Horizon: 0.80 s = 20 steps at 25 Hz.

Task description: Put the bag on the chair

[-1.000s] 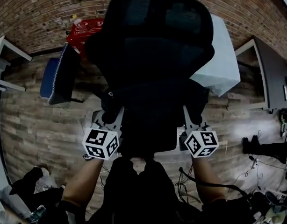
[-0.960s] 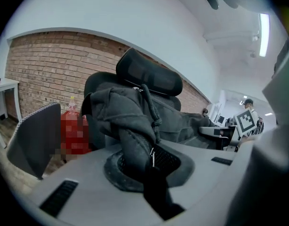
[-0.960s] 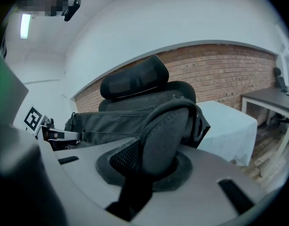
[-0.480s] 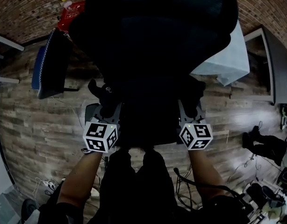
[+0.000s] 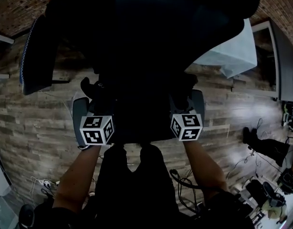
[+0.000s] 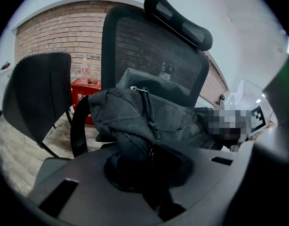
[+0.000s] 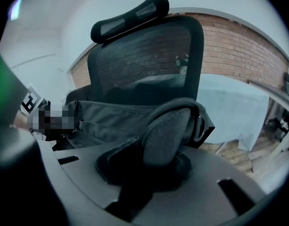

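A dark grey bag (image 6: pixel 175 119) hangs between my two grippers in front of the black mesh office chair (image 6: pixel 149 46), low over its seat. My left gripper (image 6: pixel 137 157) is shut on a bunched fold of the bag's fabric. My right gripper (image 7: pixel 156 157) is shut on the bag's padded shoulder strap (image 7: pixel 170 124), with the bag's body (image 7: pixel 111 114) stretching off to the left. In the head view the bag (image 5: pixel 139 113) is a dark mass against the chair (image 5: pixel 146 27), between the left gripper (image 5: pixel 101 104) and the right gripper (image 5: pixel 180 104). The seat itself is hidden under the bag.
The chair's armrests (image 5: pixel 79 120) (image 5: pixel 198 104) flank my grippers. A second dark chair (image 6: pixel 38 93) stands to the left, with a red box (image 6: pixel 85 91) behind it. A pale cloth-covered table (image 7: pixel 231 109) is on the right. Cables (image 5: pixel 184 185) lie on the wooden floor.
Both grippers have sunk with the bag toward the chair's seat. The chair now fills more of the head view, and the armrests have come level with the grippers.
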Tool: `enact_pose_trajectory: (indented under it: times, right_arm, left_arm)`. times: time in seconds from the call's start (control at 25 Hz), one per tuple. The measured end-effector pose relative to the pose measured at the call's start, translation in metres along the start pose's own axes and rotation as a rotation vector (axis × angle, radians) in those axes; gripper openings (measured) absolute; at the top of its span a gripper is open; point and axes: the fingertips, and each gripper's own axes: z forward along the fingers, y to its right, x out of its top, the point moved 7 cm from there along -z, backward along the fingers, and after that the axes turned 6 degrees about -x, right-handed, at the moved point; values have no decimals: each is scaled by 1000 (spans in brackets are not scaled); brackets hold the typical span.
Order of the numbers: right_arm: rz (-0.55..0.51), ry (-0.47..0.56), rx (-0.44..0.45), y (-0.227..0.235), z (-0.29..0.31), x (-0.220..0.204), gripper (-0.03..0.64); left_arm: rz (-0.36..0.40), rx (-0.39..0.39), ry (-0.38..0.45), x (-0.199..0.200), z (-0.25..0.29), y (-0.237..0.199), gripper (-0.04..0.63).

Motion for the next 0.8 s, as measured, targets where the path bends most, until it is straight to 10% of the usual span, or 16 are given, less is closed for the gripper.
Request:
enact_pose_trajectory:
  times: [0.4, 0.8]
  right_arm:
    - [-7, -95, 12, 3, 30, -52, 86]
    - [7, -163, 20, 0, 72, -85, 87]
  left_arm:
    - [56, 61, -72, -43, 28, -9, 55]
    - [-87, 117, -180, -78, 65, -41, 58]
